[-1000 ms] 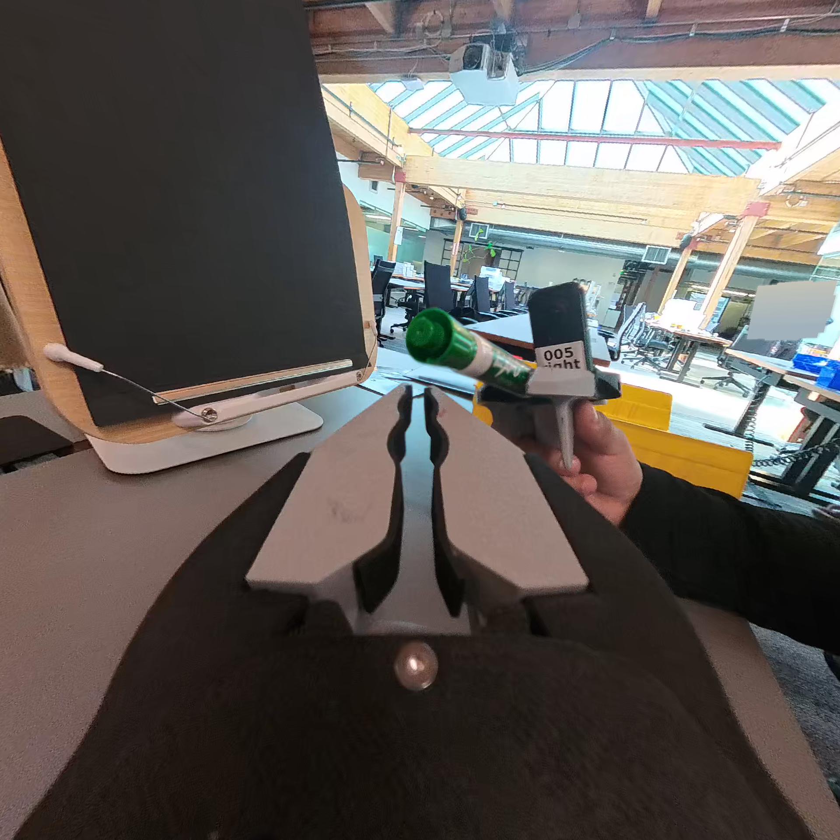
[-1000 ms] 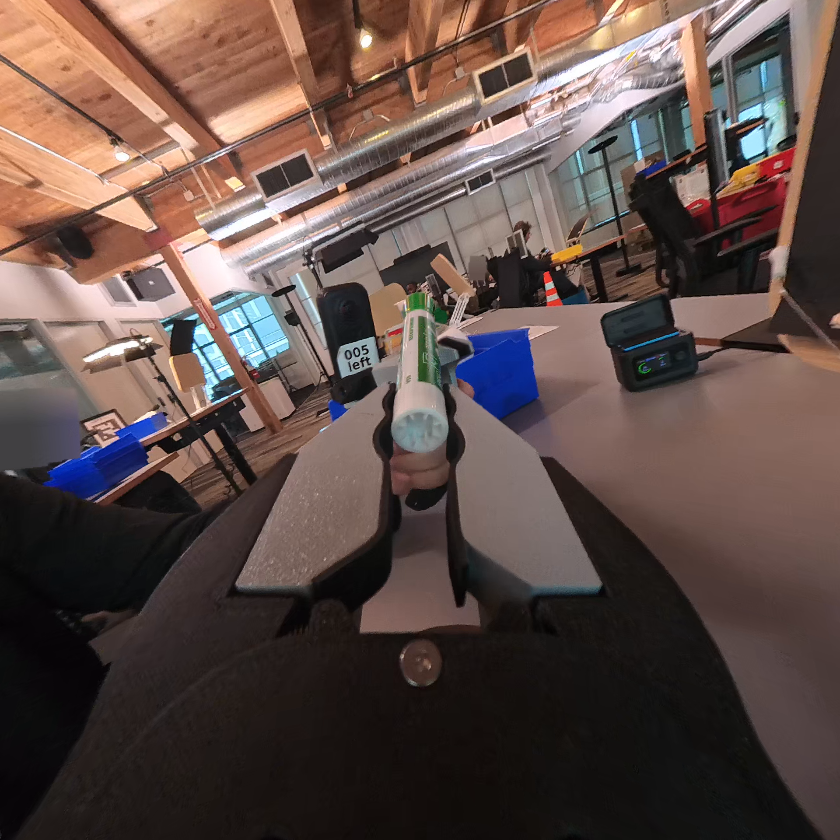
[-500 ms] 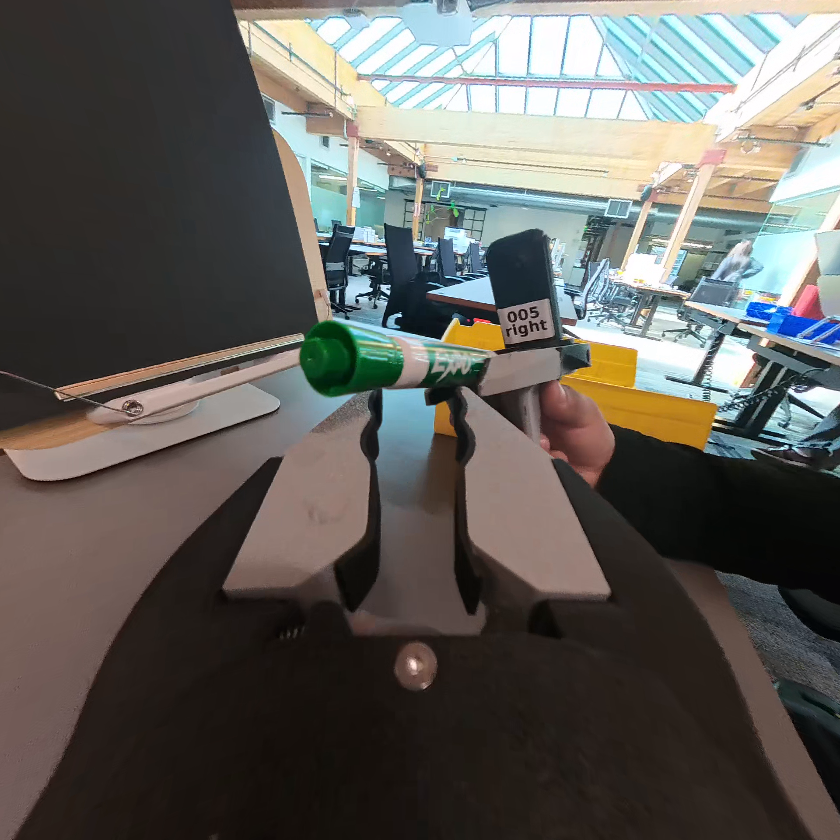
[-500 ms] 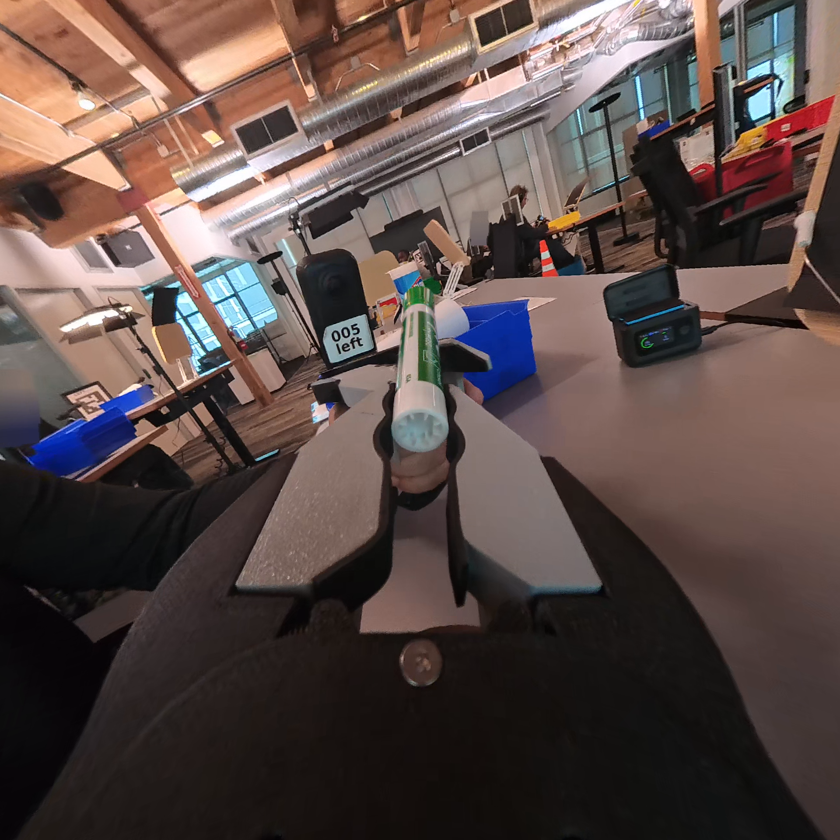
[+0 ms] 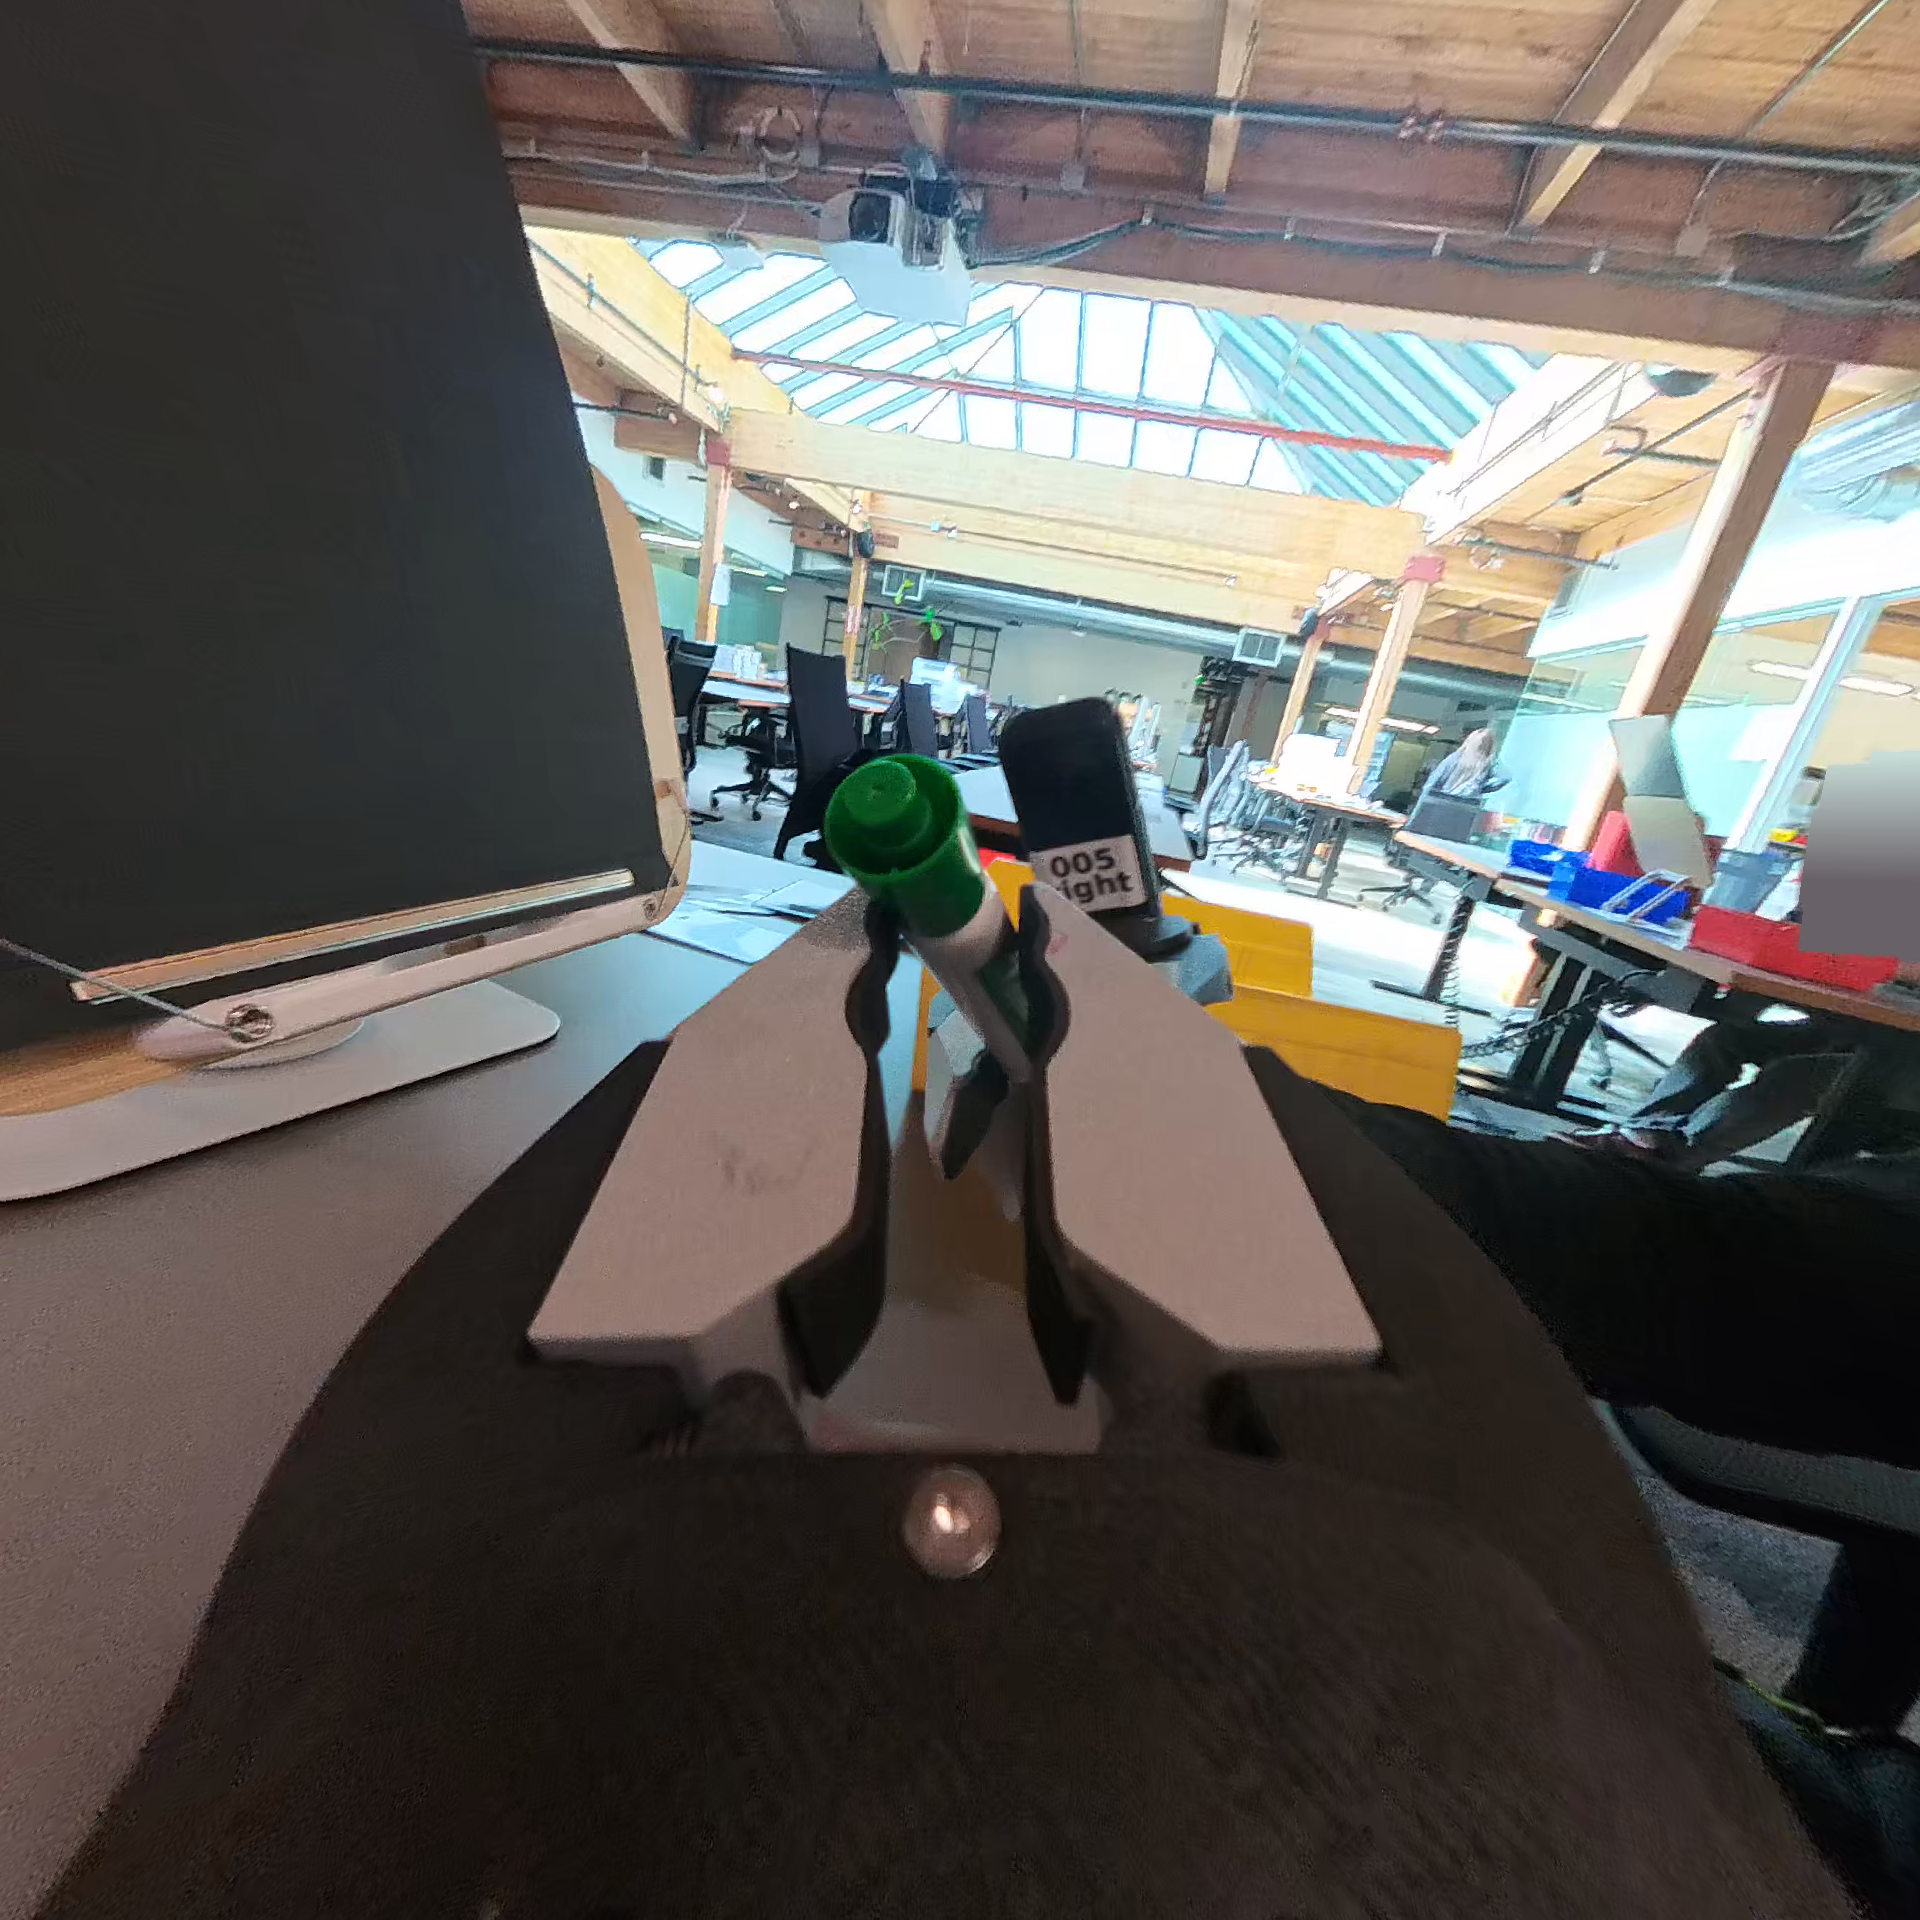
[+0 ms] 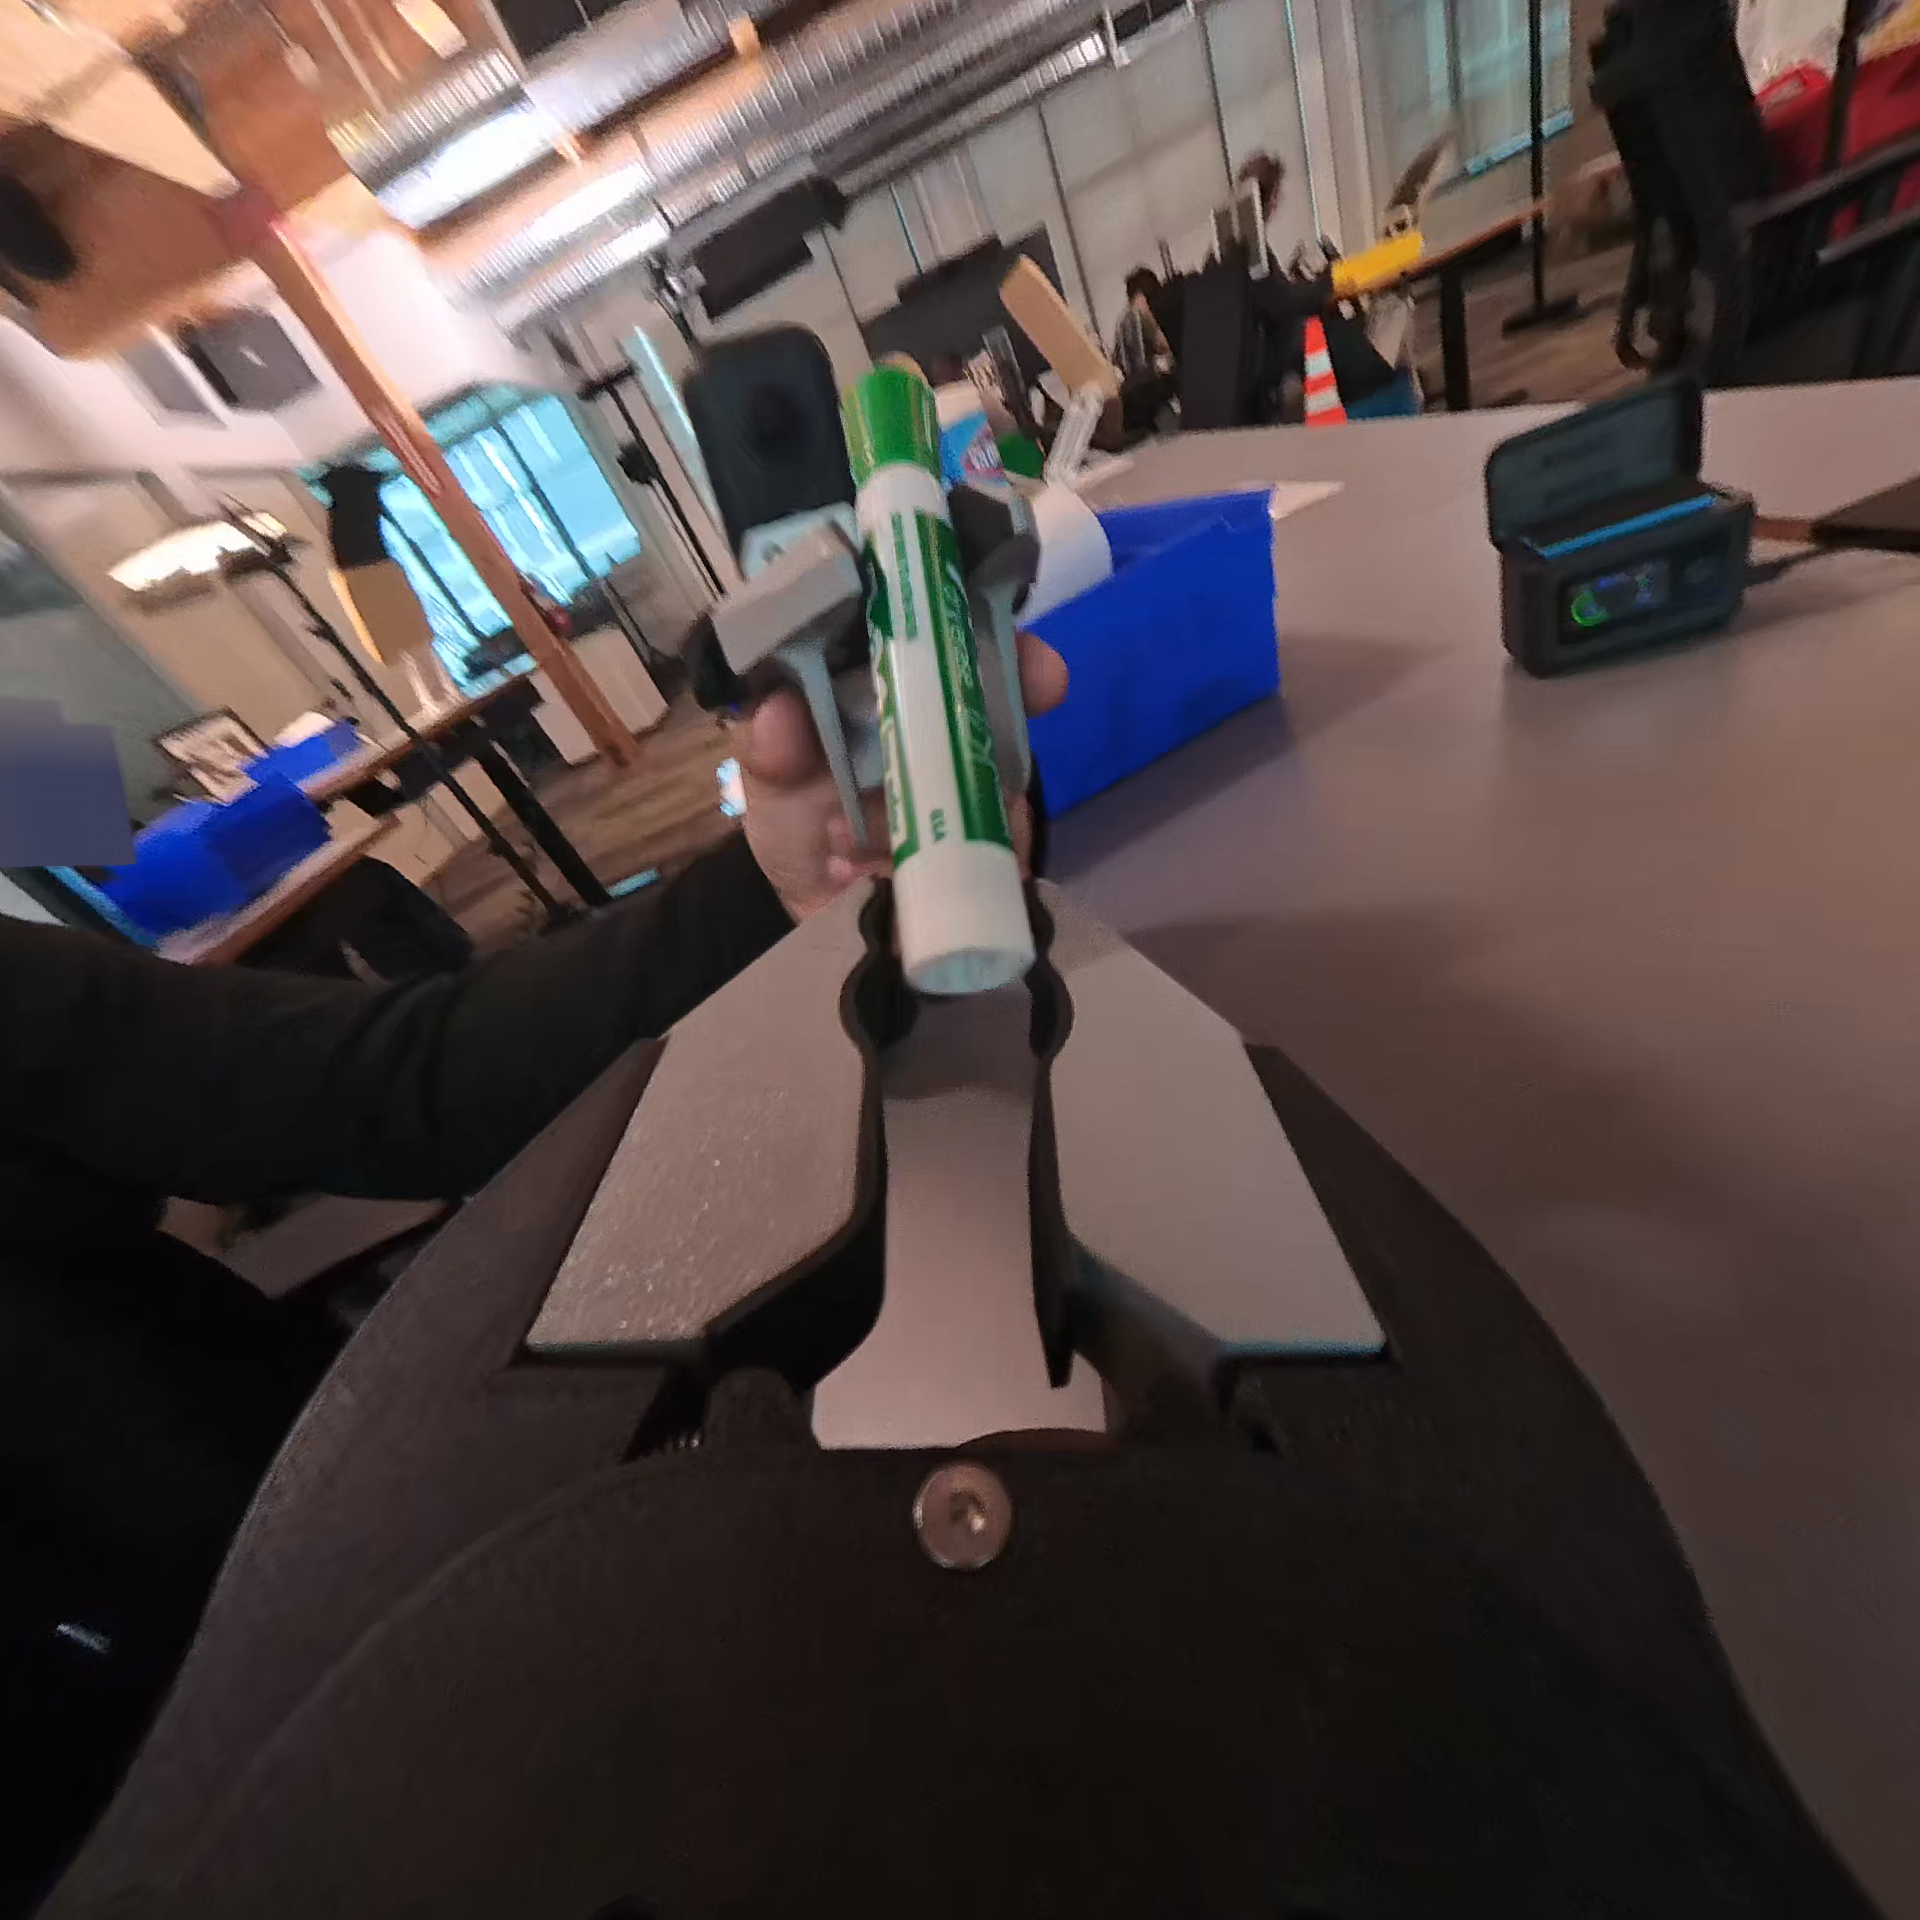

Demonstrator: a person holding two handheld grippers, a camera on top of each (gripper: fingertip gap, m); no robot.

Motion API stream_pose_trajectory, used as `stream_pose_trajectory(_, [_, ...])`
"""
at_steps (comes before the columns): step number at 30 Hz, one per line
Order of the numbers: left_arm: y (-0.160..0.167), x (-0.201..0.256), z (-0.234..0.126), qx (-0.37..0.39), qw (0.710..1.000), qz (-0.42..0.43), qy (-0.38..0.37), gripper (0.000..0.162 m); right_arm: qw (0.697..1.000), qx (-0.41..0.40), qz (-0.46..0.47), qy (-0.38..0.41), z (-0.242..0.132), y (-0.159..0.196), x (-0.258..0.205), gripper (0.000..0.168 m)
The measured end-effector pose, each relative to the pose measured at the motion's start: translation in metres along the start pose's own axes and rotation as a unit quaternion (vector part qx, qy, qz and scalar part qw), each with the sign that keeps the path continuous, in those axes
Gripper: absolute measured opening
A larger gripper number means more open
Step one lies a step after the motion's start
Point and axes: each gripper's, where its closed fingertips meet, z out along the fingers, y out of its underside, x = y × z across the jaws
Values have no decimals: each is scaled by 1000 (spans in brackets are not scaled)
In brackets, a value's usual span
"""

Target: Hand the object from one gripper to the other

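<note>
Left wrist view shows the left gripper (image 5: pixel 956 971) with its two fingers drawn in on a green-and-white marker (image 5: pixel 928 883), the green cap pointing up and toward the camera and the white barrel running down between the pads. Behind it stands the right gripper (image 5: pixel 971 1101), its grey tips around the lower barrel; whether they press on it cannot be told from here. To the left, a dark board in a pale wooden frame (image 5: pixel 312 499) stands on the grey table (image 5: pixel 260 1247).

Right wrist view shows the right gripper's (image 6: pixel 956 971) fingers parted around the marker's (image 6: pixel 930 675) white butt end, with a gap on the left side. Farther along the barrel the left gripper (image 6: pixel 920 592) clamps it, held by a hand (image 6: pixel 810 790). A blue bin (image 6: pixel 1153 644) and a small black case (image 6: pixel 1616 582) sit on the table (image 6: pixel 1507 987).
</note>
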Motion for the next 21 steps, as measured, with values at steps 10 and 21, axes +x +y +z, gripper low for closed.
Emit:
stream_pose_trajectory(10, [31, -41, -10, -109, 988, 14, -105, 16, 975, -21, -118, 185, -18, -6, 41, 37])
stream_pose_trajectory(21, [61, -24, 6, -176, 981, 20, -79, 16, 900, -139, -300, 283, -3, 22, 54, 14])
